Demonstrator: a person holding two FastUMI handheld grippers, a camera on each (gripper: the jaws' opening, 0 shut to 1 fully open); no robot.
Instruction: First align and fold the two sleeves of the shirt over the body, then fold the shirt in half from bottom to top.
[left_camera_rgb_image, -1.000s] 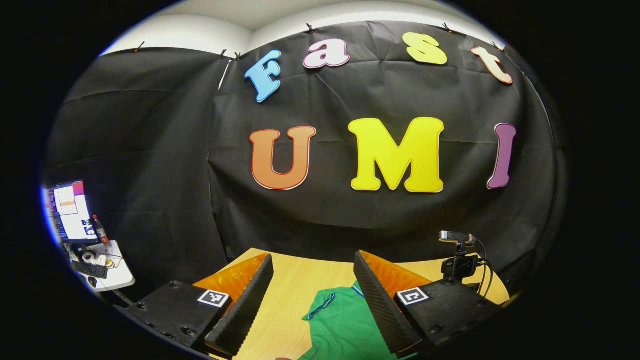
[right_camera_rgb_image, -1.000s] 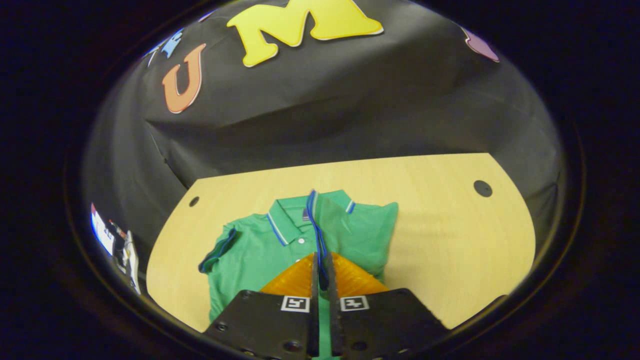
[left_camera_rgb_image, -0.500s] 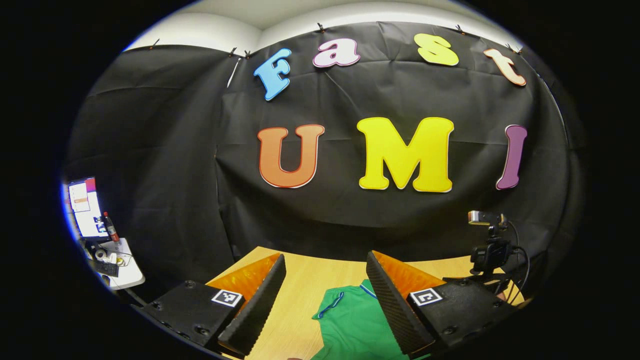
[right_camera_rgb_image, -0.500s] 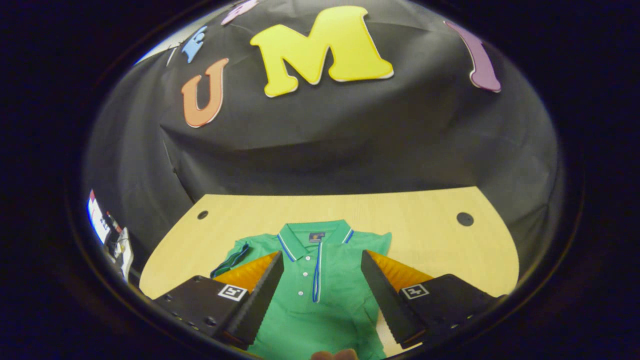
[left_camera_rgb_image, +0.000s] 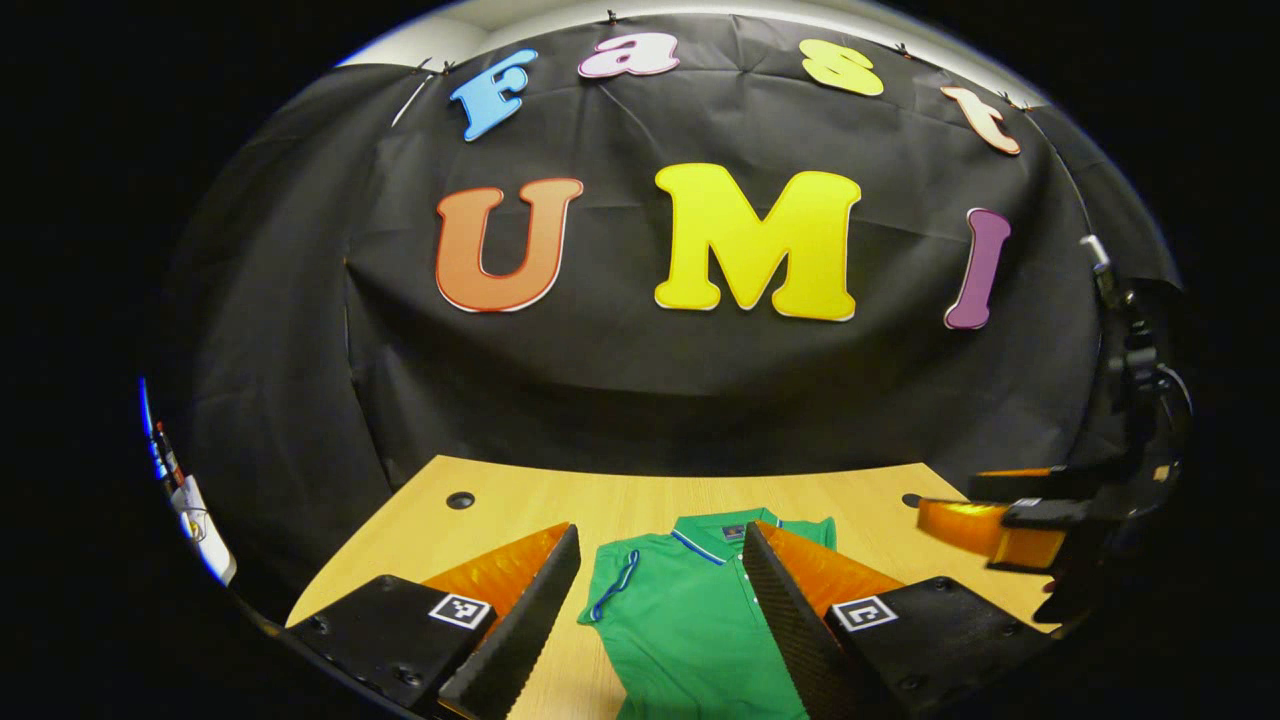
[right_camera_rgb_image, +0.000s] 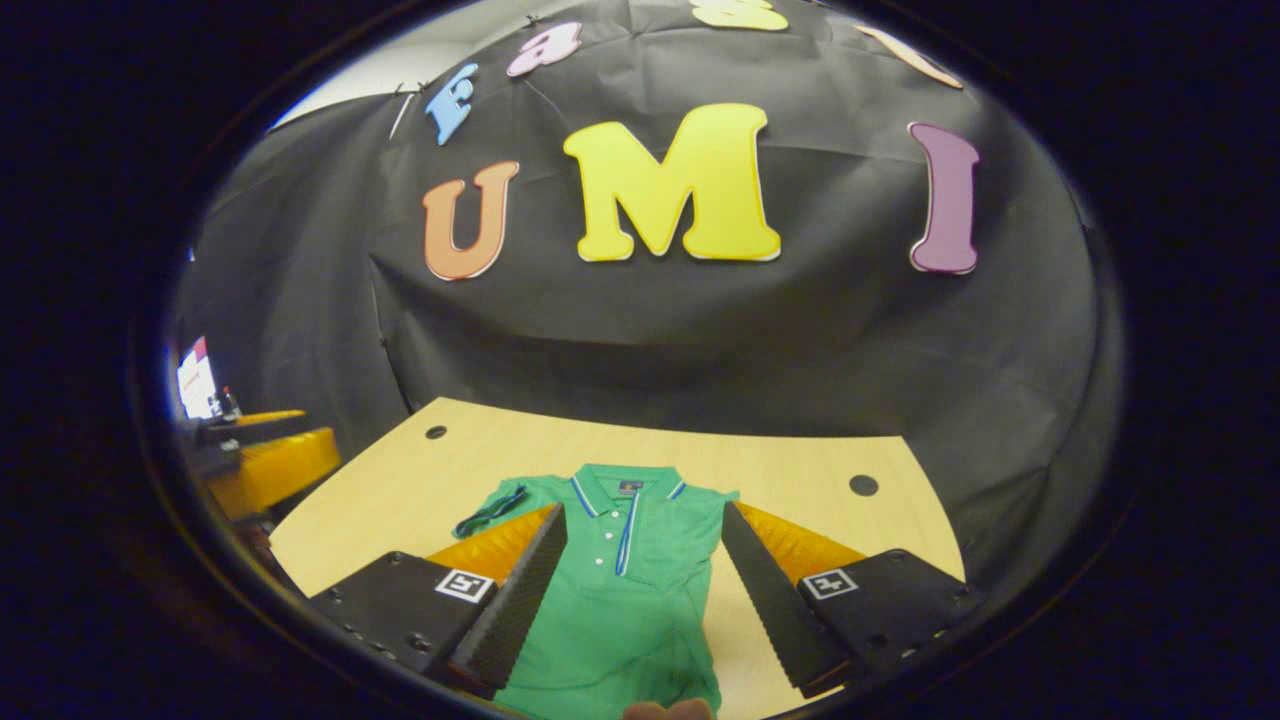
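- Shirt (right_camera_rgb_image: 620, 590): green polo with blue-and-white trim, lying flat on the wooden table (right_camera_rgb_image: 800, 460); the collar (right_camera_rgb_image: 625, 487) points toward the booth's black wall, and the long axis runs from the collar back toward the near table edge.
- Right-hand side of the shirt, in the right gripper view: its edge runs straight, with a blue-trimmed strip (right_camera_rgb_image: 626, 535) lying along the button line; whether this is the folded-in sleeve cuff cannot be told for certain.
- Other sleeve (right_camera_rgb_image: 490, 512): spread out to the side on the table, its dark blue cuff edge visible; partly hidden behind the left finger of the right gripper.
- Left gripper view: the shirt (left_camera_rgb_image: 690, 620) appears between the fingers, collar (left_camera_rgb_image: 722, 530) again pointing to the wall; the spread sleeve's blue cuff (left_camera_rgb_image: 612, 585) lies beside the body. The shirt's right half is covered by the right finger.
- Hem: cut off at the bottom of both views, so the lower end is not visible.
- Left gripper (left_camera_rgb_image: 660, 545): fingers spread wide, raised above the shirt, touching no cloth.
- Right gripper (right_camera_rgb_image: 643, 520): fingers likewise spread wide, above the shirt, holding nothing; it also appears at the right edge of the left gripper view (left_camera_rgb_image: 985, 525), seen from the side and partly cut off.
- Fingertip-like shape (right_camera_rgb_image: 668, 709): at the bottom of the right gripper view, too cropped to identify.
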